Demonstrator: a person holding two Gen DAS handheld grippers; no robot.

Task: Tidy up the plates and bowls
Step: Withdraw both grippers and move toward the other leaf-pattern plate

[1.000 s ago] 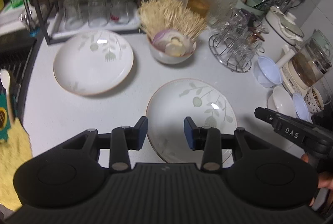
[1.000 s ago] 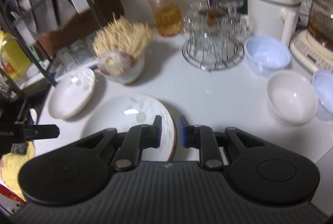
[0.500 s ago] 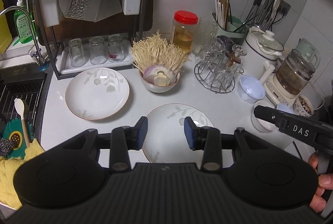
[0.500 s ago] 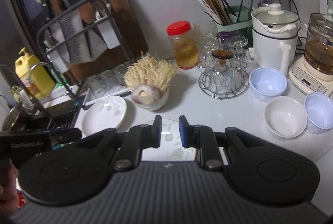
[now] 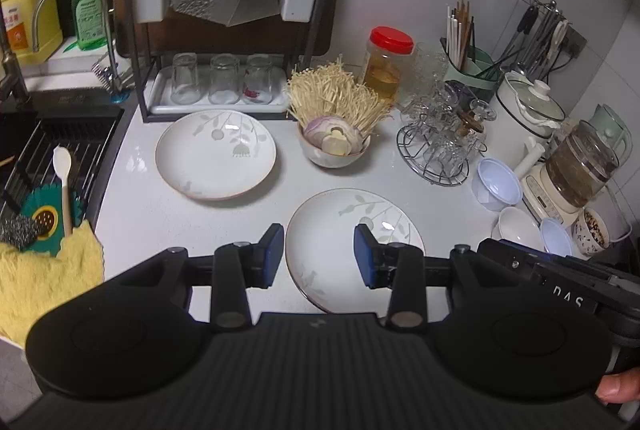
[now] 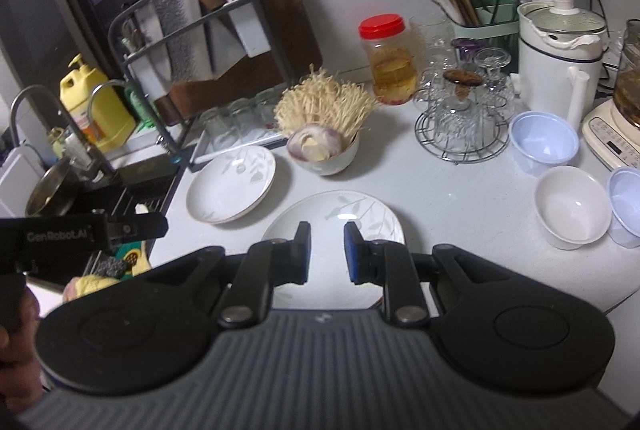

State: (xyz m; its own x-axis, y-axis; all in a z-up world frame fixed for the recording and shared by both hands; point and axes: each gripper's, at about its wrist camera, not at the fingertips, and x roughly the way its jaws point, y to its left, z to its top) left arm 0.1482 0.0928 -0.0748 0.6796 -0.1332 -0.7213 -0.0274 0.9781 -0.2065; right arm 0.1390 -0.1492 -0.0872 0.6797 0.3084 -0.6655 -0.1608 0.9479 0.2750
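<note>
Two white leaf-patterned plates lie on the white counter. The near plate (image 5: 344, 226) (image 6: 360, 210) sits below and ahead of both grippers. The far plate (image 5: 216, 154) (image 6: 232, 182) lies to the left by the rack. My left gripper (image 5: 320, 254) hovers open above the near plate's left edge and holds nothing. My right gripper (image 6: 327, 250) hangs over the same plate, its jaws a narrow gap apart and empty. A white bowl (image 6: 572, 206) (image 5: 518, 228) and two pale blue plastic bowls (image 6: 544, 142) (image 6: 626, 198) stand at the right.
A bowl of enoki and onion (image 5: 334, 150) stands behind the plates. Behind it are a dish rack with glasses (image 5: 220, 82) and a red-lidded jar (image 5: 386, 64). A wire stand of glass cups (image 5: 436, 146), a kettle (image 6: 560, 42) and a brewer fill the right. The sink (image 5: 44, 154) and a yellow cloth (image 5: 44, 270) are on the left.
Both grippers have risen and drawn back from the near plate, so more of the counter and wall shows. Their jaws have kept the same gaps. Nothing on the counter moved.
</note>
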